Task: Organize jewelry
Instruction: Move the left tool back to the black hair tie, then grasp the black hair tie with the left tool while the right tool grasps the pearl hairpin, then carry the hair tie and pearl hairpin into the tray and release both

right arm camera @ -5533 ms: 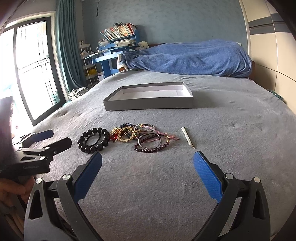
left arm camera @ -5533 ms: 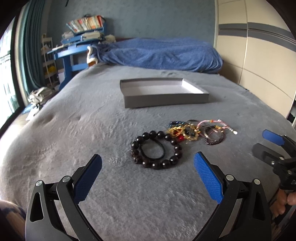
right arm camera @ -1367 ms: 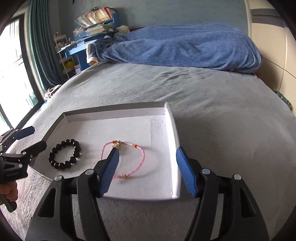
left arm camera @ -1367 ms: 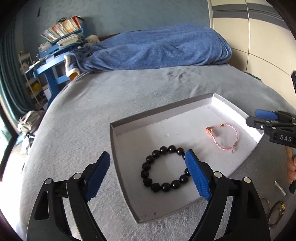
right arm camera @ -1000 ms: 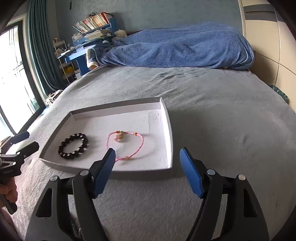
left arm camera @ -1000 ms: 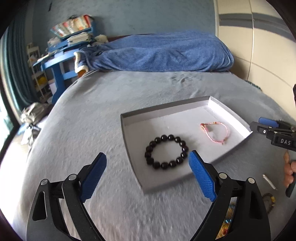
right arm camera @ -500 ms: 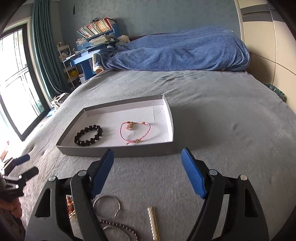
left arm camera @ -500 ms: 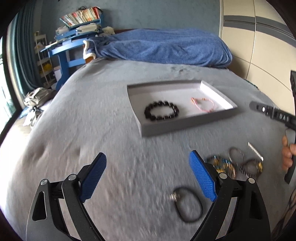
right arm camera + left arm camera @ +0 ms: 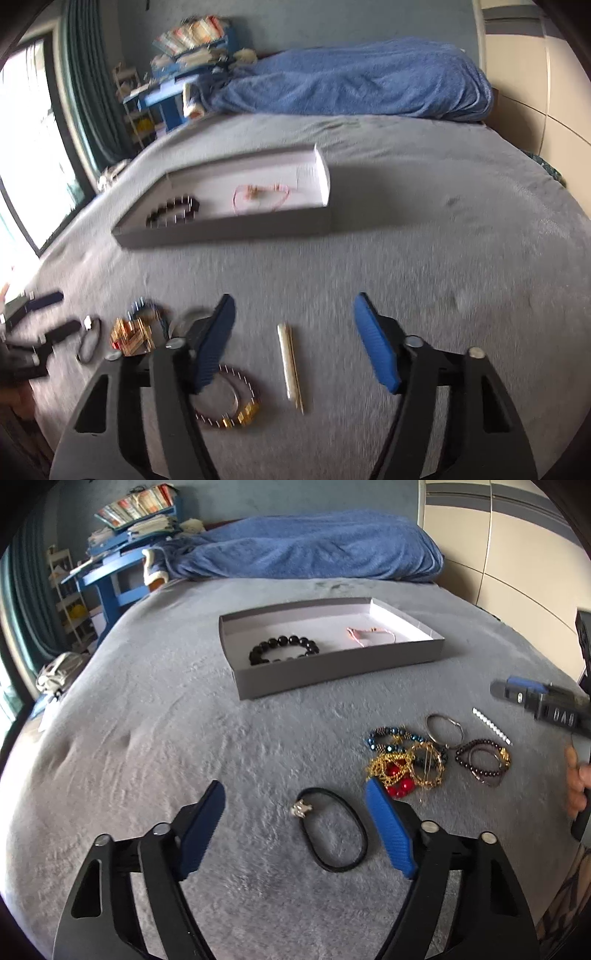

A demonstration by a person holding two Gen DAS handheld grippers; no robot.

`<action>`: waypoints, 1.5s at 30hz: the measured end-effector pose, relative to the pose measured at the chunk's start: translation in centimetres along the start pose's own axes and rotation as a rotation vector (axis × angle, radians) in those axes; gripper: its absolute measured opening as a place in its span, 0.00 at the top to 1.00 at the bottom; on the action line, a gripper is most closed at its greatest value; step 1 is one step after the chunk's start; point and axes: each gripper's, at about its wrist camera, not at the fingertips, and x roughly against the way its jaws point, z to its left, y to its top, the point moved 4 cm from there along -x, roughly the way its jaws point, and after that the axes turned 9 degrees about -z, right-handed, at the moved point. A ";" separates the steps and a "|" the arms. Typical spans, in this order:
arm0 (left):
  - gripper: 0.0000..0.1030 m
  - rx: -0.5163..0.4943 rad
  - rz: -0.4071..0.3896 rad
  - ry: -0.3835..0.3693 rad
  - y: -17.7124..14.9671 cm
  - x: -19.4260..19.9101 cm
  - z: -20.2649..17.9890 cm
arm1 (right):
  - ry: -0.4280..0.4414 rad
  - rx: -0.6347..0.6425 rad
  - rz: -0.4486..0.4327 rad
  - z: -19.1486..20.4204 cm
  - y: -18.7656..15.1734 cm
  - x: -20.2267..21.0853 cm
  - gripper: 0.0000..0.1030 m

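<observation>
Colours from my feeds: bedspread plain grey, blanket at the far end blue. Tray grey outside, white inside. In it a black bead bracelet and a pink cord bracelet. Loose on the spread: black hair tie with a silver charm, gold chain over red beads, dark blue bead bracelet, dark maroon bead bracelet, white pearl bar. My left gripper and right gripper both black with blue textured pads. Right view is blurred; the bar there looks silver-white, I think.
</observation>
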 end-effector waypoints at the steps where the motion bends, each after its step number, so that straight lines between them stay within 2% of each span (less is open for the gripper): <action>1: 0.27 0.009 0.012 -0.002 -0.2 -0.2 0.1 | 0.002 0.015 0.023 0.0 -0.6 -0.3 0.51; 6: 0.27 0.033 0.031 -0.003 -0.6 -0.6 0.4 | 0.010 0.031 0.069 -0.2 -2.3 -0.9 0.63; 9: 0.33 0.031 0.043 -0.012 -0.8 -0.9 0.3 | 0.015 0.031 0.087 -0.3 -2.7 -1.1 0.67; 10: 0.38 0.032 0.052 -0.020 -1.0 -1.1 0.2 | 0.017 0.033 0.094 -0.3 -2.8 -1.2 0.68; 13: 0.45 0.044 0.070 -0.031 -1.3 -1.5 0.3 | 0.019 0.050 0.106 0.1 -3.0 -1.5 0.70; 20: 0.55 0.033 0.101 -0.028 -1.9 -2.3 0.3 | 0.010 0.066 0.120 0.2 -3.2 -1.9 0.71; 23: 0.63 0.013 0.106 -0.031 -2.0 -2.4 -0.1 | 0.005 0.076 0.121 0.2 -3.2 -2.0 0.72; 25: 0.73 0.002 0.110 -0.037 -2.0 -2.4 -0.4 | 0.009 0.084 0.122 0.5 -3.3 -2.1 0.76; 29: 0.87 -0.011 0.103 -0.040 -1.9 -2.3 -0.6 | 0.021 0.110 0.121 1.1 -3.3 -2.1 0.91; 34: 0.87 0.008 0.077 -0.053 -1.4 -1.9 -0.4 | 0.026 0.104 0.113 1.1 -3.2 -2.0 0.92; 45: 0.87 0.061 -0.047 -0.092 1.5 0.3 0.1 | 0.067 0.032 0.029 1.1 -0.6 -0.4 0.92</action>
